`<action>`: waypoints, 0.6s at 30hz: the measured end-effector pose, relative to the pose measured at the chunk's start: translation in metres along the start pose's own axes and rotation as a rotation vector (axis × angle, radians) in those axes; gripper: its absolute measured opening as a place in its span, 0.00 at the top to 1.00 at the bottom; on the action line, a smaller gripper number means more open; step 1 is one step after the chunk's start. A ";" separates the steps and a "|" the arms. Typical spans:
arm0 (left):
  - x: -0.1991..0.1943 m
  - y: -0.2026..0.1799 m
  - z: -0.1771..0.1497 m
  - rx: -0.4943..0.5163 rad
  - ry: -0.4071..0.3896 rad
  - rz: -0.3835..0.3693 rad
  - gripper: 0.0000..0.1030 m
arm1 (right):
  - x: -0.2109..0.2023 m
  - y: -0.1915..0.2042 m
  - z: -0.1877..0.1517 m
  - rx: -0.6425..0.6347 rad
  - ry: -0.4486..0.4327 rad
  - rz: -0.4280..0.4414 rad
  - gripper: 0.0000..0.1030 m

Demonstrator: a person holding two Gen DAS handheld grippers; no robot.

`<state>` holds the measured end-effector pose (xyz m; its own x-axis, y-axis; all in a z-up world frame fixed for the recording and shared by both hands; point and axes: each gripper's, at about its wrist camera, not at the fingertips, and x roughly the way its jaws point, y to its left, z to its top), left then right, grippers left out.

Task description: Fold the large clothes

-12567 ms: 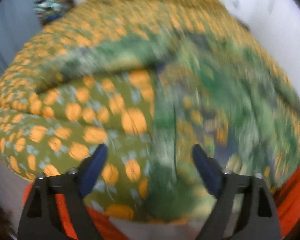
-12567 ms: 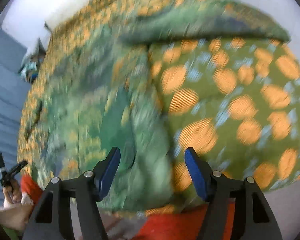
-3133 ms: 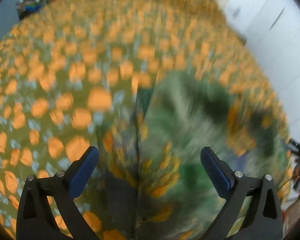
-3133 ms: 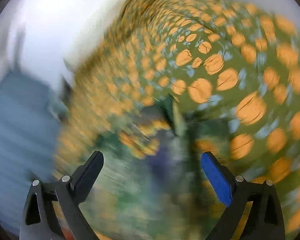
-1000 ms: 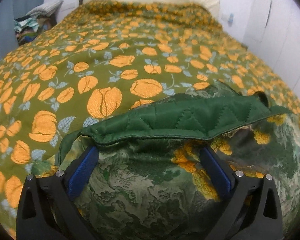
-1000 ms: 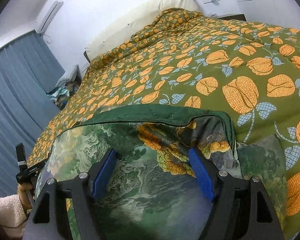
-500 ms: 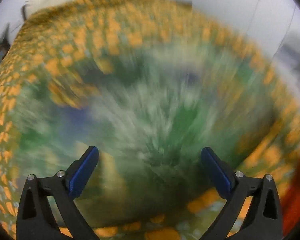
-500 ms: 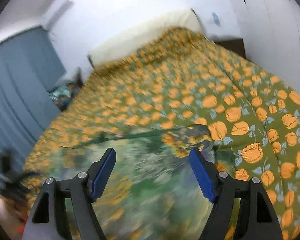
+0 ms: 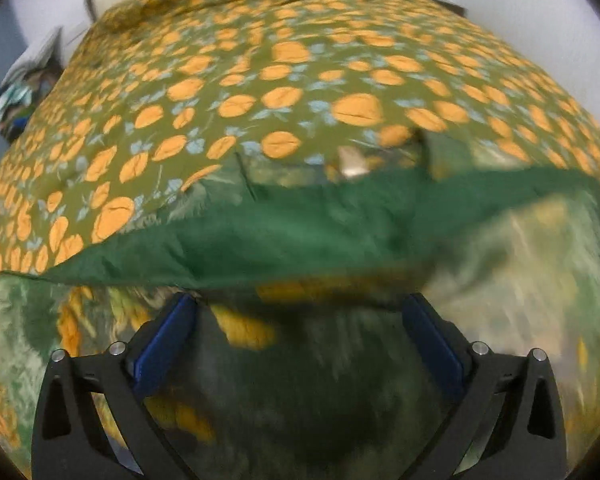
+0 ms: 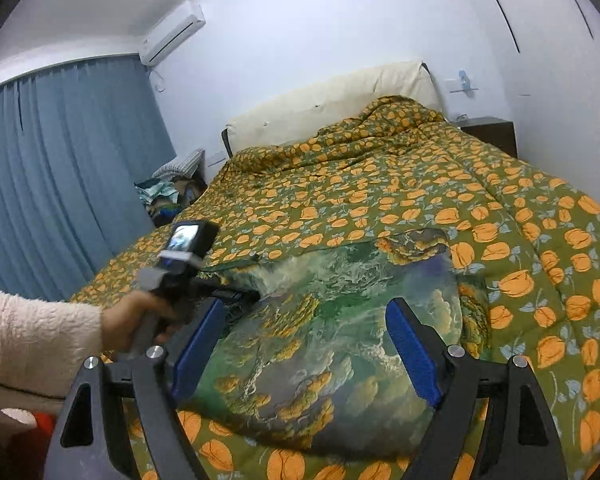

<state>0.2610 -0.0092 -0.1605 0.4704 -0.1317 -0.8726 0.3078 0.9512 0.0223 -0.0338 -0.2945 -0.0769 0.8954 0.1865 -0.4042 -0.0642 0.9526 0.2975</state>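
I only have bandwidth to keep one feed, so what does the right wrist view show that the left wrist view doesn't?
Right wrist only: the curtain, air conditioner, headboard, and the left hand holding the left gripper. Left wrist only: the garment's green lining, close and blurred. Both: the garment on the bedspread.

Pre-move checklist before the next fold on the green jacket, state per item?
1. Right gripper open, holding nothing: ok.
2. Left gripper open; whether it touches cloth: cannot tell, blurred.
3. Jacket lying on the bedspread, not hanging off the near edge: ok.
4. Jacket flat and even: not ok, green lining turned up along the far edge.
5. Left hand clear of the right gripper's path: not ok, close beside its left finger.
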 end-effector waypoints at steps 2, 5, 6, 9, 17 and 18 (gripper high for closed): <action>0.007 0.003 0.000 -0.010 0.005 -0.001 0.00 | 0.002 -0.006 -0.003 0.037 0.017 0.022 0.20; -0.003 0.001 -0.009 0.006 -0.035 0.007 0.00 | 0.000 -0.013 -0.003 0.049 0.020 0.014 0.20; -0.011 0.002 -0.015 0.006 -0.040 -0.003 0.01 | -0.001 -0.015 -0.002 0.051 0.014 0.010 0.20; -0.039 -0.001 -0.035 0.034 -0.058 -0.026 0.01 | -0.004 -0.020 0.001 0.068 -0.007 -0.001 0.20; -0.074 -0.024 -0.098 0.172 -0.077 -0.014 0.01 | -0.013 -0.021 0.002 0.073 -0.026 -0.012 0.20; -0.075 -0.024 -0.105 0.168 -0.072 -0.011 0.01 | -0.014 -0.020 0.002 0.069 -0.027 -0.013 0.20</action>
<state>0.1320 0.0073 -0.1467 0.5226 -0.1673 -0.8360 0.4439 0.8906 0.0993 -0.0437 -0.3168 -0.0757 0.9076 0.1666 -0.3855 -0.0224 0.9359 0.3516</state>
